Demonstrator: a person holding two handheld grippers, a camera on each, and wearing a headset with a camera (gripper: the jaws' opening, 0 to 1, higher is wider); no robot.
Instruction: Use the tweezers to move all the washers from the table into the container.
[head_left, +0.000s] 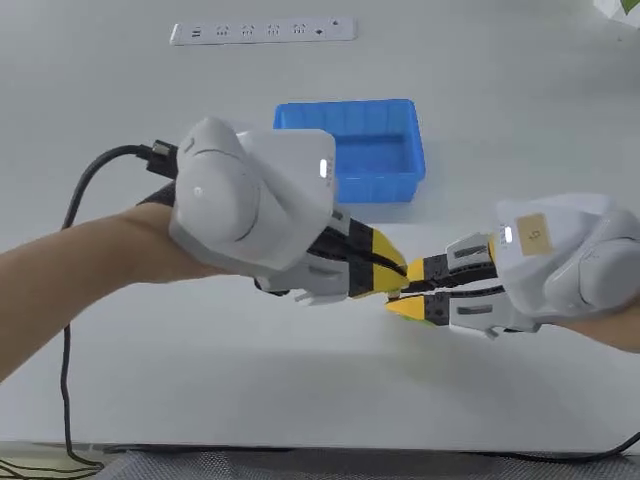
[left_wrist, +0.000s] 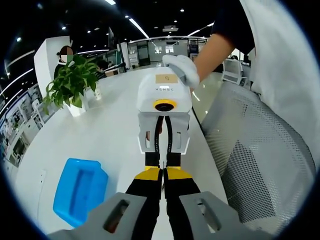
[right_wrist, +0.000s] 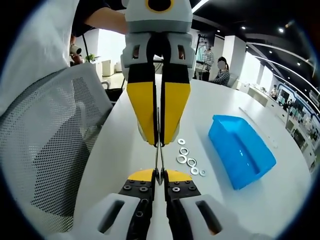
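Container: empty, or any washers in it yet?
Empty where its floor shows: the container has bare blue inside, and the washers lie on the table beside it.

The left gripper (head_left: 395, 268) and right gripper (head_left: 408, 292) meet tip to tip above the tabletop (head_left: 250, 390), jaws pointing at each other. The tweezers (right_wrist: 158, 159) run between both pairs of jaws, bridging the two. Seen along the right jaws, the washers (right_wrist: 191, 162) lie on the tabletop just right of the jaw tips, between the jaws and the container (right_wrist: 241, 150), which stands farther right. Seen along the left jaws, the container lies to their left, a plant (left_wrist: 72, 85) stands farther ahead on that side, and a chair (left_wrist: 250, 165) is to their right, beside the tabletop. A power strip (head_left: 262, 32) lies beyond the container from the jaws.
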